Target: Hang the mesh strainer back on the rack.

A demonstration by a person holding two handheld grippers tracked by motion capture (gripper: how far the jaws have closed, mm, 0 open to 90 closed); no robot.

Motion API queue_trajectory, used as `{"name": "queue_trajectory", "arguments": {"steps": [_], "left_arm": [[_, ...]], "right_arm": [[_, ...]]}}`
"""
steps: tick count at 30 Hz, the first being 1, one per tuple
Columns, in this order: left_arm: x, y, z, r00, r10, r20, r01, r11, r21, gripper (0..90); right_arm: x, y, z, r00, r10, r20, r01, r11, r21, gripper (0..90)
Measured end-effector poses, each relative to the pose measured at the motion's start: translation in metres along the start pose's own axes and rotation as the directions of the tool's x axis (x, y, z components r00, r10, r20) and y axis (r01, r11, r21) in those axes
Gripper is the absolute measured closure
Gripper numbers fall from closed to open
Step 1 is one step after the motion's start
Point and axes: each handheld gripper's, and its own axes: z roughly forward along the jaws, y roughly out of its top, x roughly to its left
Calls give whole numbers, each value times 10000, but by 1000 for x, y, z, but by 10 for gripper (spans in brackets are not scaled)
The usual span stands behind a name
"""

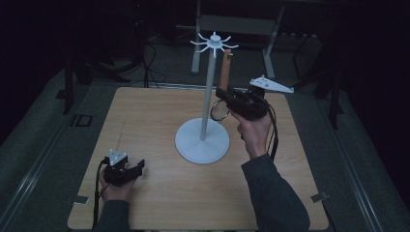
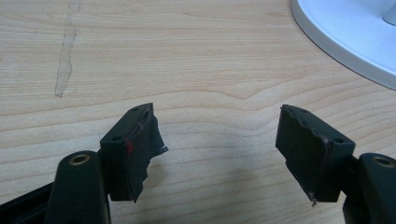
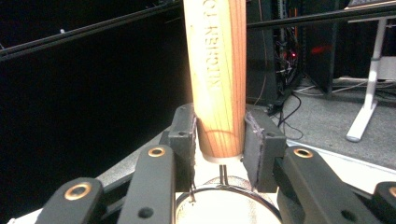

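A white stand (image 1: 207, 92) with a round base (image 1: 202, 141) and a crown of hooks (image 1: 213, 43) rises mid-table. My right gripper (image 1: 223, 93) is shut on the wooden handle (image 1: 226, 68) of a kitchen strainer, held upright just right of the pole, its wire ring (image 1: 220, 113) hanging below the jaws. In the right gripper view the handle (image 3: 217, 70) is clamped between the pads (image 3: 187, 135), and the mesh ring (image 3: 229, 205) sits underneath. My left gripper (image 1: 140, 166) rests low at the table's front left, open and empty; its jaws (image 2: 219, 149) stand wide apart over bare wood.
The wooden table (image 1: 154, 121) lies on a dark carpeted floor. The stand's base edge (image 2: 345, 42) is up and right of the left gripper. Desk legs (image 1: 198, 43) and cables stand beyond the far edge.
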Motion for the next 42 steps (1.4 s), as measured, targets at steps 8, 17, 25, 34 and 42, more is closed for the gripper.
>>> {"name": "queue_trajectory", "arguments": {"steps": [8, 17, 25, 34, 42], "left_arm": [[0, 0, 0, 10000, 12, 5, -12, 10000, 5, 295], [0, 0, 0, 10000, 9, 7, -9, 10000, 28, 295], [0, 0, 0, 10000, -11, -2, 11, 10000, 16, 295], [0, 0, 0, 10000, 17, -14, -17, 10000, 29, 295], [0, 0, 0, 10000, 13, -31, -13, 10000, 12, 295]], "right_arm": [[-1, -2, -2, 9994, -203, 262, 202, 9998, 40, 565], [-5, -8, -6, 9945, -646, 820, 624, 9976, 295, 463], [-6, -12, -10, 9835, -1362, 1188, 1273, 9886, 798, 429], [-6, -23, -15, 9635, -2248, 1451, 2010, 9661, 1620, 412], [-19, -42, -20, 9571, -2382, 1651, 1960, 9516, 2368, 413]]}}
